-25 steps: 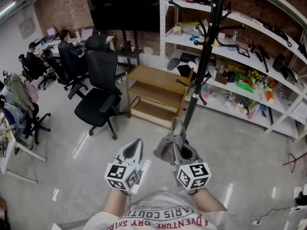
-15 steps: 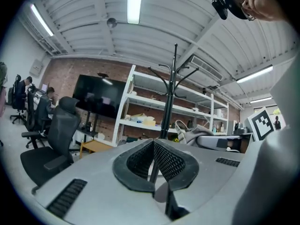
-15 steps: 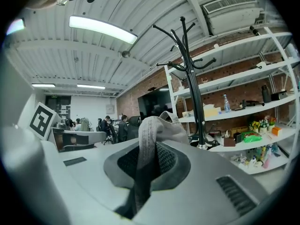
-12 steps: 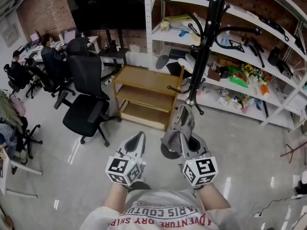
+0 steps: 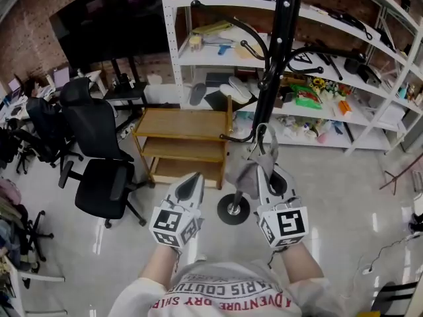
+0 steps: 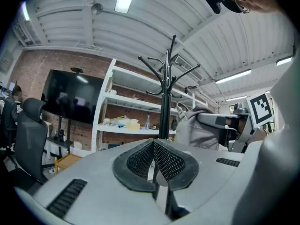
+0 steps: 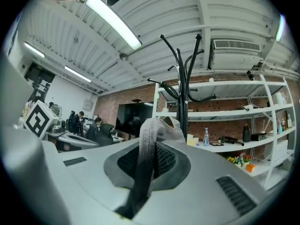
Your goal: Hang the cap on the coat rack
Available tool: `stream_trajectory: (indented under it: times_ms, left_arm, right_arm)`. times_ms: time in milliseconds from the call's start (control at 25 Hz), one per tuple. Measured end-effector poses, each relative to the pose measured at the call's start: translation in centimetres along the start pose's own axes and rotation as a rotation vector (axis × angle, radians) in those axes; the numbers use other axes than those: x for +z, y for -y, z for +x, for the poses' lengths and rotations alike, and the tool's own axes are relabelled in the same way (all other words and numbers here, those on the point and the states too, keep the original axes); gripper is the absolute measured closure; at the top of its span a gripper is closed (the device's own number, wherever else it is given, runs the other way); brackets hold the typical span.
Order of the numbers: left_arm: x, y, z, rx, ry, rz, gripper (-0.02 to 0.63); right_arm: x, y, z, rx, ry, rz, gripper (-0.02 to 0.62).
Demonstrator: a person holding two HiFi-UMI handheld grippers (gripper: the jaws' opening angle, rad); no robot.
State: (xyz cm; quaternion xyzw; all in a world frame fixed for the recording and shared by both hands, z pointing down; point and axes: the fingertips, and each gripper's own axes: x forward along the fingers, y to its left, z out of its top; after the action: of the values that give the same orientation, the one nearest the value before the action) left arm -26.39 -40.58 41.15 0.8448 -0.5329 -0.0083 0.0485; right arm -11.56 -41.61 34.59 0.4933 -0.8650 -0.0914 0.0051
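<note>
Two grippers are out front: the left gripper is sitting closed with nothing between its jaws, while the right gripper is clamping the grey cap, holding it aloft close in front of the black coat rack.

You look down on a glossy grey floor. On it the coat rack stands on its round base, near a wooden shelf trolley. A black office chair stands further left. White shelving, crowded with small items, rises behind.
</note>
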Motion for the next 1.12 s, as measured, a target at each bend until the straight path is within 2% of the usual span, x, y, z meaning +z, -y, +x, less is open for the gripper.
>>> stream_trajectory:
  times_ms: [280,440,600,840,1120]
  left_arm:
    - [-1.4,0.0,2.1,-0.114,-0.046,-0.028,0.600]
    - [-2.8,0.7,2.7,-0.169,-0.083,-0.044,0.600]
    - [-2.6,1.2,3.2,-0.212,-0.090,-0.037,0.600]
    - [-2.2,0.6,3.3,-0.222,-0.085,-0.034,0.600]
    - [-3.2,0.1,3.3,-0.217,-0.102,-0.061,0.600]
  right_arm:
    - [8.0,1.1,0.8,-0.091,0.175,-0.133,0.578]
    - [11.9,0.8,1.0,-0.097,0.235,-0.196,0.578]
    - [14.4,-0.4,1.5,-0.081,0.285,-0.262,0.578]
    - [15.3,-1.2,3.2,-0.068,0.295,-0.271,0.578]
    - [13.5,0.3,5.5,-0.112,0.211,-0.261,0.578]
